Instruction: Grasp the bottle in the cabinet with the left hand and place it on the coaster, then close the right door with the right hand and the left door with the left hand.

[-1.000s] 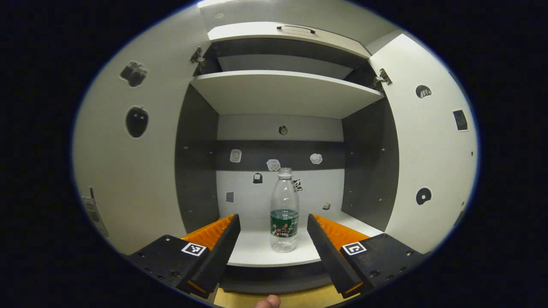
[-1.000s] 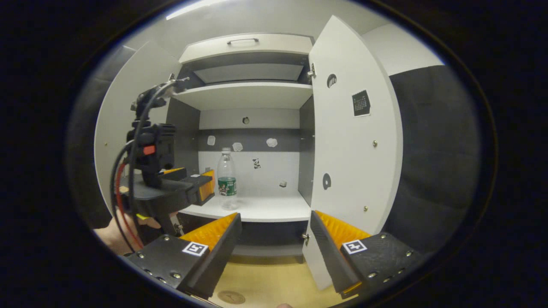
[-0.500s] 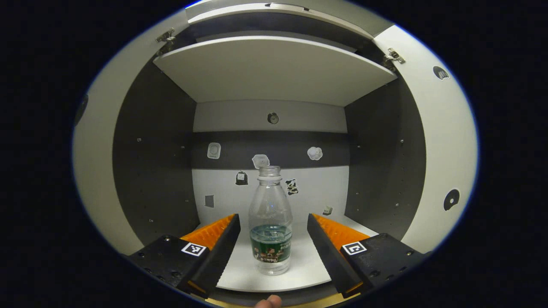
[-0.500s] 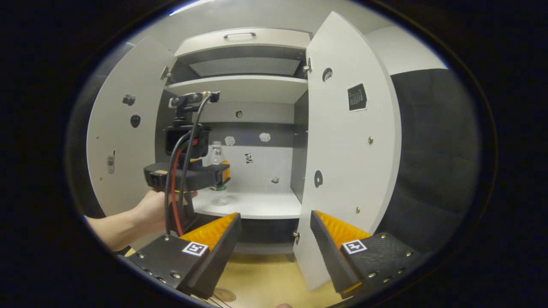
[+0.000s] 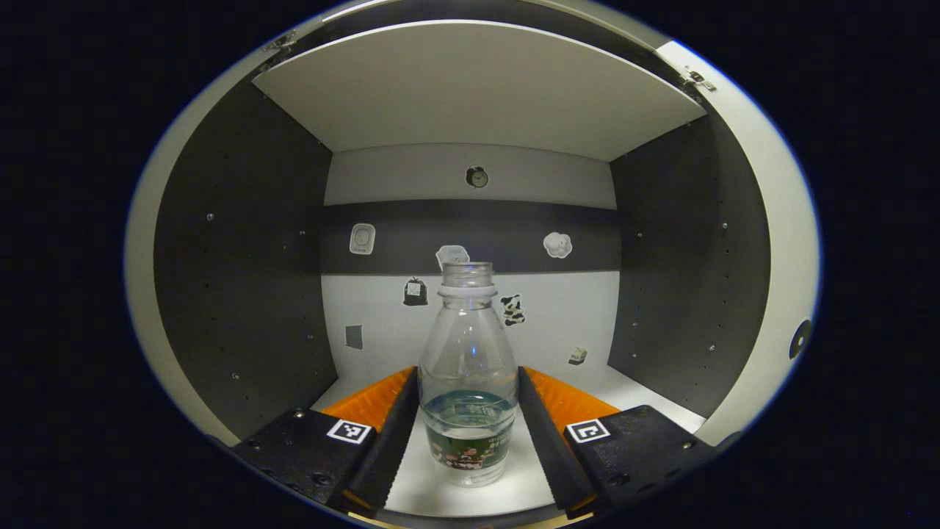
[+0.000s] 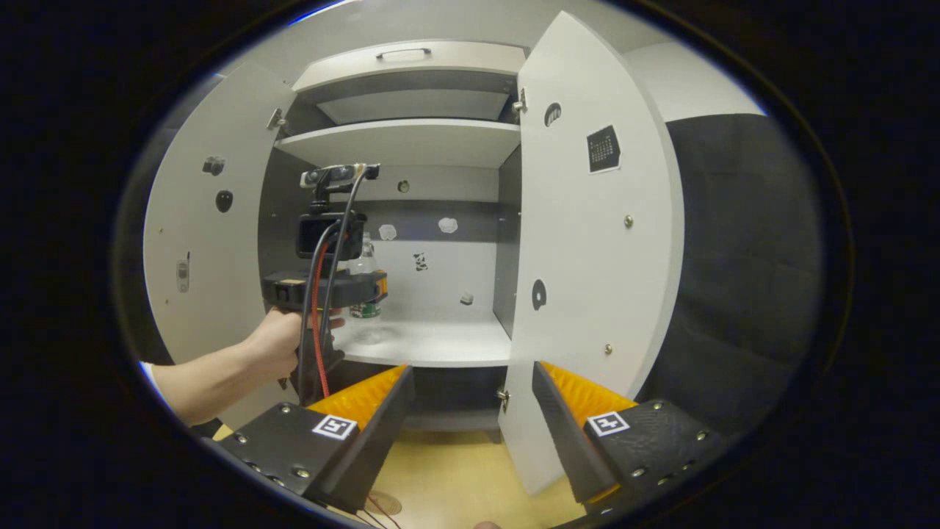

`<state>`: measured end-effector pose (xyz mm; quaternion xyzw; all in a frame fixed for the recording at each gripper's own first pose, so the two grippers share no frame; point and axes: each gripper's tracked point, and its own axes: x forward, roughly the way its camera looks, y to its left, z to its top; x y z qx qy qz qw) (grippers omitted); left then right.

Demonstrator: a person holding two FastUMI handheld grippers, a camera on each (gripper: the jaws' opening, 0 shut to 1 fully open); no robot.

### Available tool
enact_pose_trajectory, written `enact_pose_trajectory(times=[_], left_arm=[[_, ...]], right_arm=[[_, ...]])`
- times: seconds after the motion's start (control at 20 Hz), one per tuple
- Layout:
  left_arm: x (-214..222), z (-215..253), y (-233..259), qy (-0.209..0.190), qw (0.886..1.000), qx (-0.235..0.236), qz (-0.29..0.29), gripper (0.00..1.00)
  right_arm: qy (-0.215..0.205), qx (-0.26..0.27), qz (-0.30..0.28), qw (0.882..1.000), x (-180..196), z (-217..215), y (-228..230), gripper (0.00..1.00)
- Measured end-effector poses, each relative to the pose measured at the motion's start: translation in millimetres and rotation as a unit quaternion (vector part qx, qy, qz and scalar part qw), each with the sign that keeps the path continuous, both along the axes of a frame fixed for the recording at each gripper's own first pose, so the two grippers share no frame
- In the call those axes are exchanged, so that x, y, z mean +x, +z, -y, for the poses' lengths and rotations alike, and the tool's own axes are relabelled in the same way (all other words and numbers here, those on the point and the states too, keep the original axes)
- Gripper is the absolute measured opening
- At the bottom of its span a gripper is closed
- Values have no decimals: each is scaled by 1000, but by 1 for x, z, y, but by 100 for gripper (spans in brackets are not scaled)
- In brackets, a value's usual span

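A clear plastic bottle with a green label and a little water stands uncapped on the cabinet's lower shelf. My left gripper is inside the cabinet, its two fingers pressed against the bottle's sides. In the right gripper view the left gripper is held by a hand at the shelf, with the bottle partly hidden behind it. My right gripper hangs open over the wooden table, in front of the open right door. The left door is open too. A round coaster lies on the table.
An upper shelf roofs the compartment, and dark side walls close it in. Small stickers dot the back wall and both doors. A drawer with a handle tops the cabinet. The person's forearm reaches in from the left.
My left gripper has pushed deeper into the cabinet, and its fingers have closed in from either side onto the bottle. The right gripper has drifted slightly, still open.
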<state>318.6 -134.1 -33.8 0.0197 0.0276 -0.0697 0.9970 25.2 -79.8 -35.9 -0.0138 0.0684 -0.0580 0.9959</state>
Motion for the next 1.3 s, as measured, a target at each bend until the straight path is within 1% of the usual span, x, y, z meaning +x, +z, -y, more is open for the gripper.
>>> enact_pose_trajectory(times=[0.25, 0.35, 0.4, 0.45, 0.5, 0.6, 0.7, 0.9, 1.0, 1.1, 1.2, 1.3], left_arm=[[-36, 0, 11, -5, 1000, -5, 17, 81], [-59, 3, 16, -9, 1000, -15, 26, 81], [-71, 2, 18, -10, 999, -15, 31, 82], [-83, 1, 18, -11, 999, -11, 34, 81], [-96, 1, 18, -13, 999, -8, 38, 81], [-125, 2, 12, -17, 999, -10, 39, 81], [-151, -2, 3, -12, 999, -14, 38, 80], [-202, -4, -35, -12, 999, 5, 30, 81], [-226, -3, -64, -13, 1000, 4, 18, 81], [-248, 1, -97, -17, 1000, 4, -7, 81], [-266, 4, -127, -19, 999, 15, -22, 81], [-281, 6, -150, -20, 999, 28, -21, 81]], right_arm=[[2, 5, 0, 1000, -11, 6, -2, 98], [3, 6, 1, 1000, -18, 10, -2, 98], [3, 8, 1, 1000, -21, 13, -2, 98], [1, 10, 2, 1000, -26, 16, -2, 98], [0, 14, 3, 1000, -29, 18, -2, 98], [-1, 19, 4, 1000, -37, 23, -2, 98], [-1, 20, 1, 1000, -44, 30, -2, 98], [-2, 27, -4, 1000, -61, 40, -4, 98], [-1, 27, -13, 1000, -69, 43, -11, 99], [0, 26, -24, 999, -77, 47, -19, 98], [-2, 29, -34, 999, -85, 52, -27, 98], [-3, 31, -40, 999, -92, 56, -35, 98]])
